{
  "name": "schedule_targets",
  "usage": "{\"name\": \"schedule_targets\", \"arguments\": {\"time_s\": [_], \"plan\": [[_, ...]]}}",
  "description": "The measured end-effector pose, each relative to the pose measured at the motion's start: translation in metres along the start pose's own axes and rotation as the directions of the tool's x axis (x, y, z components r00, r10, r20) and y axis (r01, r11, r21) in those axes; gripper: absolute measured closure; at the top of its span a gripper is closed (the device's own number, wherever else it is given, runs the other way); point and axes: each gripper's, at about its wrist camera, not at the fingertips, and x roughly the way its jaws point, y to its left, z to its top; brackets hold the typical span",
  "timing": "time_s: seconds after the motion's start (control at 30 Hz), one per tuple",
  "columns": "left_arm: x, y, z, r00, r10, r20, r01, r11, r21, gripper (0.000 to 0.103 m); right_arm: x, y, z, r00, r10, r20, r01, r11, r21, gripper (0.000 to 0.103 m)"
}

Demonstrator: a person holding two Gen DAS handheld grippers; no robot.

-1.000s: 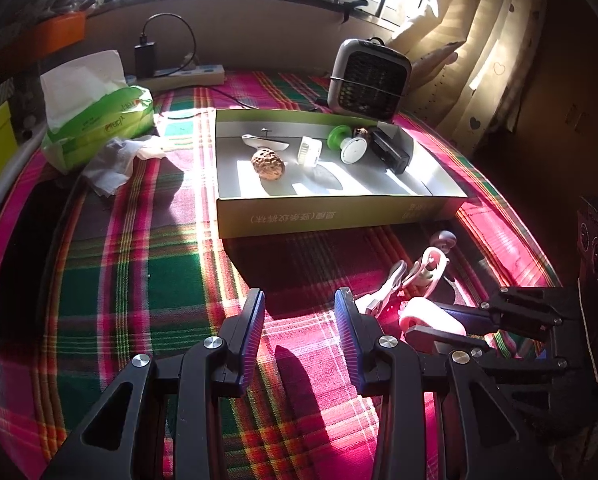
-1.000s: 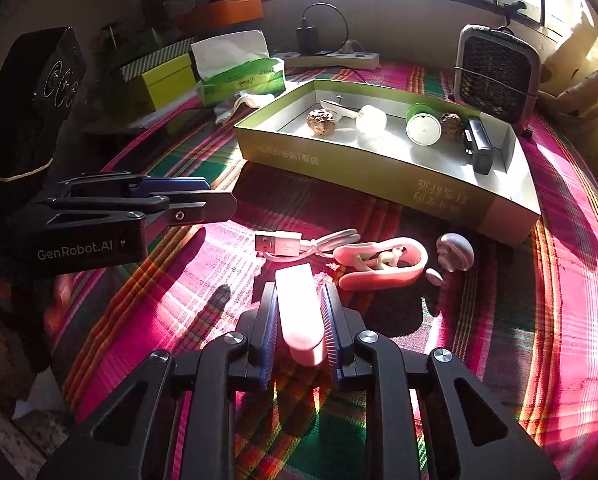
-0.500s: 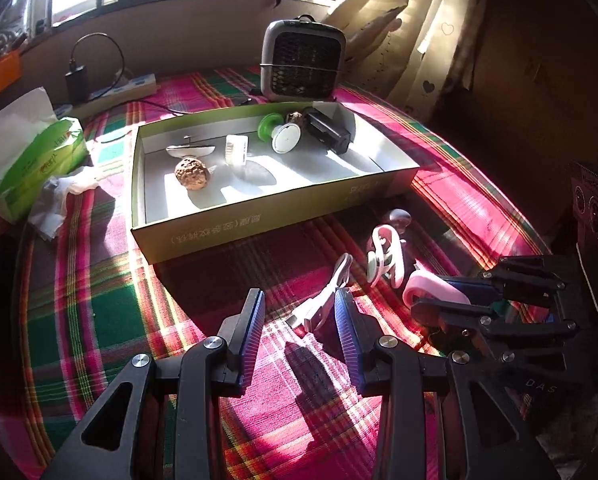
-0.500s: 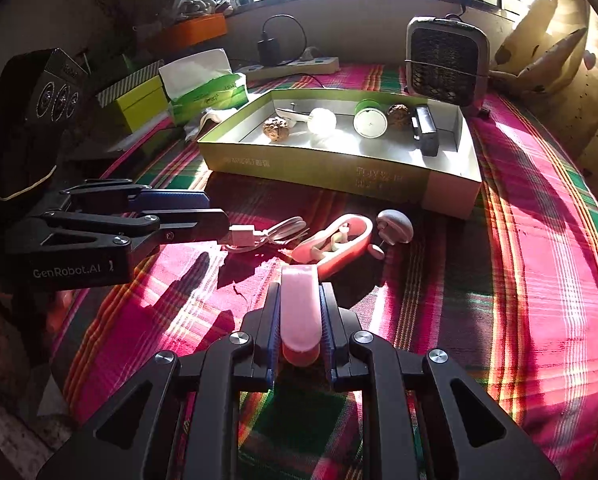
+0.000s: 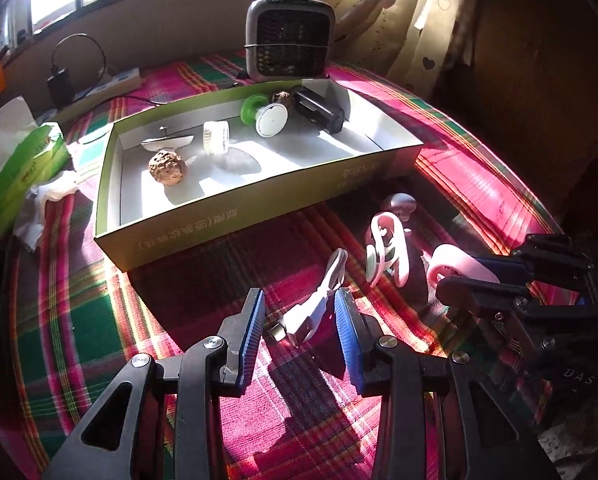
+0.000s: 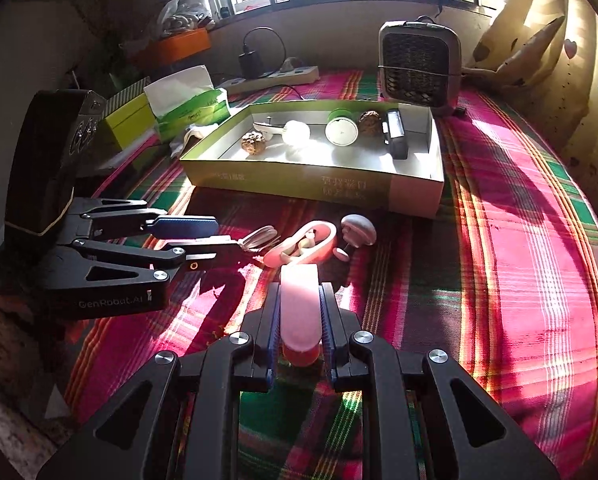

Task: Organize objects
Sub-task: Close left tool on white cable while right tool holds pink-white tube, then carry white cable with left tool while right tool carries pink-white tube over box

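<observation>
A box (image 5: 235, 216) is sitting on the cloth (image 5: 79, 300); a cable (image 5: 319, 300) and earphone case (image 5: 387, 248) are lying before it, a heater (image 5: 289, 36) standing behind.

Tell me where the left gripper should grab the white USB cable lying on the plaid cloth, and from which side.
Grip the white USB cable at its rigid plug housing rather than the looped cord beyond, which would probably flop. Come down from above: the plug lies flat on the plaid cloth, already between the open left gripper fingers, so the pads would close across its narrow sides.
</observation>
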Motion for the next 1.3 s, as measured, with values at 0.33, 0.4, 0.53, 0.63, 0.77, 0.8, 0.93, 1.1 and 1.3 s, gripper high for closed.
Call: {"name": "schedule_targets", "arguments": {"time_s": [0.33, 0.4, 0.53, 0.63, 0.77, 0.8, 0.93, 1.1, 1.3], "plan": [[0.003, -0.012, 0.0, 0.997, 0.071, 0.002, -0.071, 0.996, 0.056, 0.072, 0.001, -0.002, 0.001, 1.0, 0.017, 0.003, -0.017, 1.0, 0.005, 0.084], [0.003, -0.013, 0.0, 0.997, 0.077, 0.005, -0.077, 0.995, 0.061, 0.079, 0.002, -0.002, 0.0, 1.0, 0.021, 0.003, -0.021, 1.0, 0.005, 0.084], [0.002, -0.014, 0.0, 0.997, 0.082, 0.005, -0.083, 0.995, 0.063, 0.088, 0.003, -0.003, 0.0, 1.0, 0.026, -0.001, -0.026, 1.0, 0.006, 0.084], [0.002, -0.014, 0.0, 0.997, 0.082, 0.006, -0.082, 0.995, 0.064, 0.09, 0.003, -0.004, -0.001, 1.0, 0.029, -0.002, -0.029, 1.0, 0.008, 0.084], [0.002, -0.013, 0.0, 0.997, 0.08, 0.006, -0.08, 0.996, 0.05, 0.091, 0.002, -0.005, 0.0, 1.0, 0.029, -0.002, -0.029, 1.0, 0.007, 0.084], [0.002, -0.014, 0.0, 0.997, 0.08, 0.006, -0.081, 0.996, 0.047, 0.091, 0.002, -0.005, -0.001, 1.0, 0.029, -0.003, -0.029, 1.0, 0.007, 0.084], [0.002, -0.014, 0.0, 0.997, 0.082, 0.007, -0.082, 0.996, 0.042, 0.091, 0.003, -0.006, -0.001, 1.0, 0.028, -0.002, -0.028, 1.0, 0.01, 0.084], [0.001, -0.014, 0.0, 0.997, 0.082, 0.009, -0.083, 0.996, 0.034, 0.092, 0.004, -0.004, -0.001, 1.0, 0.027, -0.004, -0.027, 1.0, 0.006, 0.084], [-0.004, -0.014, 0.0, 0.996, 0.083, 0.021, -0.084, 0.996, 0.034, 0.093, 0.002, -0.003, 0.003, 1.0, 0.02, 0.005, -0.02, 1.0, 0.001, 0.084]]}}
